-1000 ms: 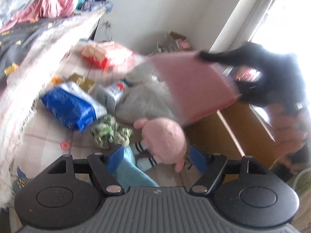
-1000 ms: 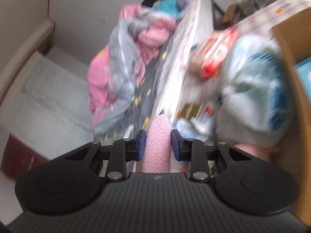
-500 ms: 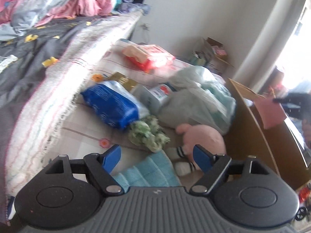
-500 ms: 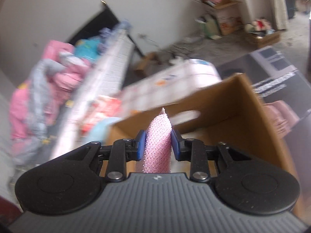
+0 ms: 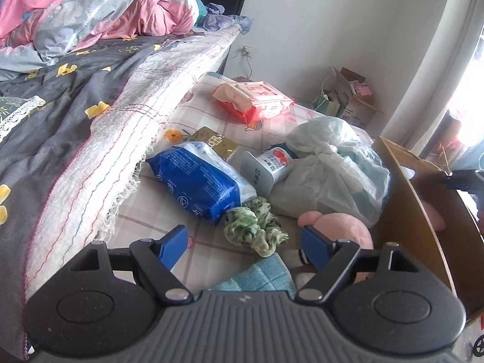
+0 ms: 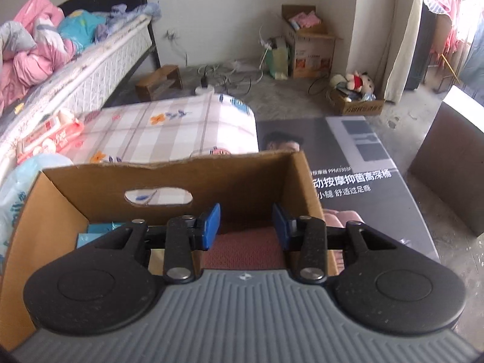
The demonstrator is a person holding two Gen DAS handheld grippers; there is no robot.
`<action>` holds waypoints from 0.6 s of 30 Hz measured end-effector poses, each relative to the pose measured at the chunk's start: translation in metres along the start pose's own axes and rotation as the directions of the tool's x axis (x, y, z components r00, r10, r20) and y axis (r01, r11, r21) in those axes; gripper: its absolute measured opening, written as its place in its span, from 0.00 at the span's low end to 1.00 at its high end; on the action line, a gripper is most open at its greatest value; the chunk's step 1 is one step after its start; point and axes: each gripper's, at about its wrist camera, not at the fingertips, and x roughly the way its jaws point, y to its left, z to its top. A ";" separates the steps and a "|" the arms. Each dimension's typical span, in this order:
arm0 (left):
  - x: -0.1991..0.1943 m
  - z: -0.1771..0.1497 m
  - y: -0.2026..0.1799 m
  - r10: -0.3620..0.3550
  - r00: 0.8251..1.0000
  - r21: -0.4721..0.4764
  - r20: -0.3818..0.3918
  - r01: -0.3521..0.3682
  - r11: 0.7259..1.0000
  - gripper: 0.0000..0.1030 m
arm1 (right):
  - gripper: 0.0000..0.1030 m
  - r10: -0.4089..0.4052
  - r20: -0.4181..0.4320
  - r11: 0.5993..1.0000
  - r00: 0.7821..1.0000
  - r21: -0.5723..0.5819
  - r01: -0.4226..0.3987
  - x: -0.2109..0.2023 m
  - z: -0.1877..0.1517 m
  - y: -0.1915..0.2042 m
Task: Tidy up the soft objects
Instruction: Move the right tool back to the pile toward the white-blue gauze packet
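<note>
While right tongs (image 6: 245, 227) open above cardboard box (image 6: 169, 181) — pink cloth (image 6: 242, 249) inside, left tongs (image 5: 243, 243) released.

Blue wipes pack (image 5: 199, 186); green-and-white scrunchie (image 5: 255, 227); pink plush (image 5: 341, 230); brown cardboard box (image 6: 169, 178); checked floral mat (image 6: 169, 127).

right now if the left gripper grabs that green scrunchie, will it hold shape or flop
The green scrunchie looks like loose ruffled fabric, so it would probably squash between the pads and droop. It seems light and should not roll. It rests against the blue packet, which might get nudged.
</note>
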 end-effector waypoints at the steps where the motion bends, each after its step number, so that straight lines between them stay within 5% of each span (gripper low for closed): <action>1: 0.000 0.000 0.001 0.004 1.000 -0.001 0.002 -0.004 1.000 0.80 | 0.37 -0.007 -0.004 1.000 1.000 0.009 0.007 -0.003 -0.001 0.000; 8: -0.009 0.001 0.007 0.029 0.999 0.003 0.045 -0.029 1.000 0.81 | 0.36 0.093 -0.071 0.985 0.993 0.149 -0.081 -0.020 -0.023 0.004; 18: -0.024 0.005 0.024 0.007 0.995 -0.051 0.098 -0.002 0.999 0.83 | 0.38 0.288 -0.018 0.932 0.958 0.235 -0.276 -0.095 -0.050 0.043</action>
